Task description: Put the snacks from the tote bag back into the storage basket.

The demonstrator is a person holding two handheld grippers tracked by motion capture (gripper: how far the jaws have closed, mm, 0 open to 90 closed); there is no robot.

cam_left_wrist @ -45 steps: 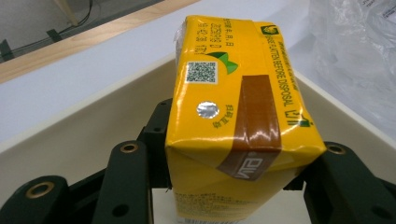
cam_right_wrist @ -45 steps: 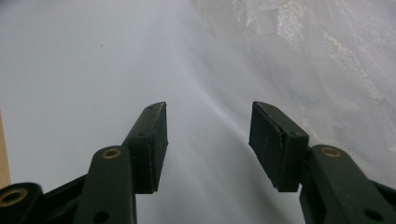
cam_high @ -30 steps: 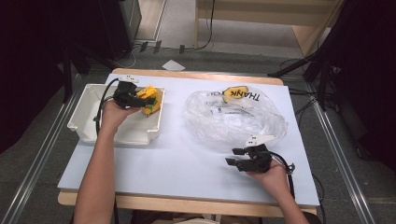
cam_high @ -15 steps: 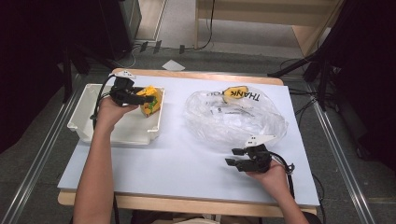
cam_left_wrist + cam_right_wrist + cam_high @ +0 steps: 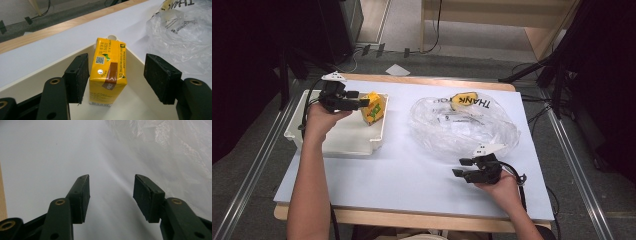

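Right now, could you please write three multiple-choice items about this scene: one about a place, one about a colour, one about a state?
1. Where does the juice carton stand?
A. in the white tray
B. inside the plastic bag
C. on the floor

2. What is the carton's main colour?
A. blue
B. yellow
C. red

3. How are the left gripper jaws?
A. shut with nothing between them
B. open around the carton
C. shut on the bag

Key: 1 A, tray walls surround it. 2 B, yellow faces. 3 B, a gap shows beside the pad on one side.

Grey floor [image 5: 412, 35], wooden furniture [image 5: 492, 12] behind the table [image 5: 412, 170].
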